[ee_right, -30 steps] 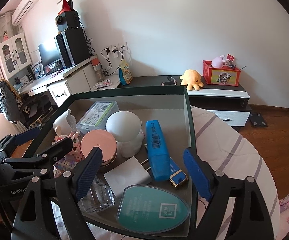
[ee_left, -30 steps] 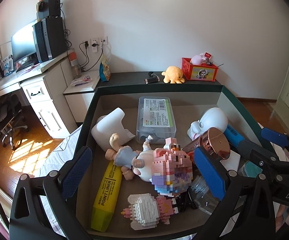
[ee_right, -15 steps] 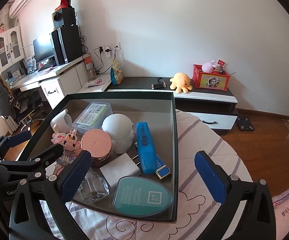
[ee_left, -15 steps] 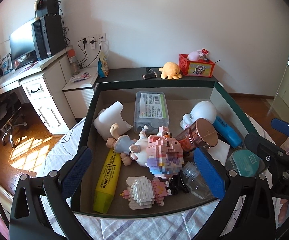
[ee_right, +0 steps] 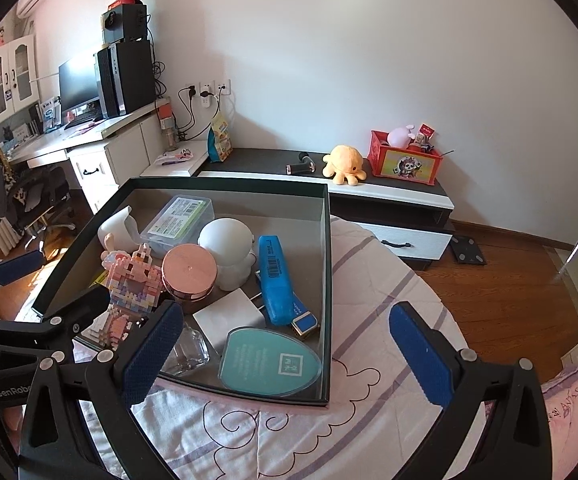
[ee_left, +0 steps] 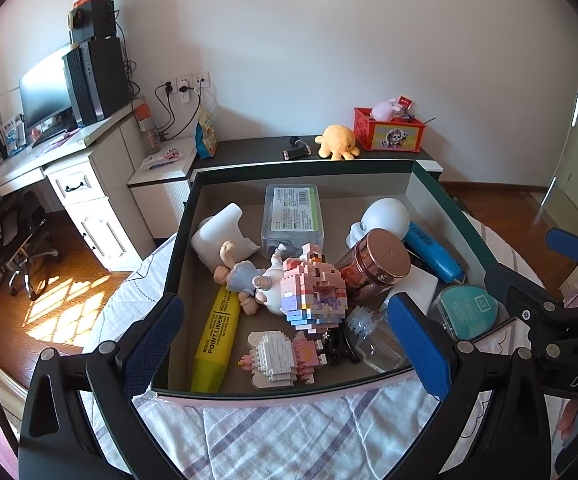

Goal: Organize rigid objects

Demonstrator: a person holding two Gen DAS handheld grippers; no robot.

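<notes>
A dark green open box [ee_left: 177, 248] [ee_right: 326, 280] sits on a striped bedsheet, full of rigid items: yellow highlighter [ee_left: 215, 340], blue highlighter [ee_right: 275, 276], pink block figure [ee_left: 315, 296] [ee_right: 133, 280], white block figure [ee_left: 277, 356], copper-lidded jar [ee_left: 385, 258] [ee_right: 189, 270], white round figure [ee_right: 229, 242], clear plastic case [ee_left: 293, 212], teal oval case [ee_right: 269, 362], glass bottle [ee_left: 373, 340]. My left gripper [ee_left: 289, 344] is open and empty above the box's near edge. My right gripper [ee_right: 285, 354] is open and empty above the box's near right corner.
A low dark cabinet [ee_right: 389, 190] behind the box carries an orange plush octopus [ee_right: 345, 164] and a red box [ee_right: 405, 158]. A white desk [ee_left: 69, 168] with monitor and computer stands at the left. Wooden floor lies left and right of the bed.
Both grippers have drawn back and up from the box, so it looks smaller and the bedsheet shows in front. The right gripper's fingers have opened wider. The box contents have not moved.
</notes>
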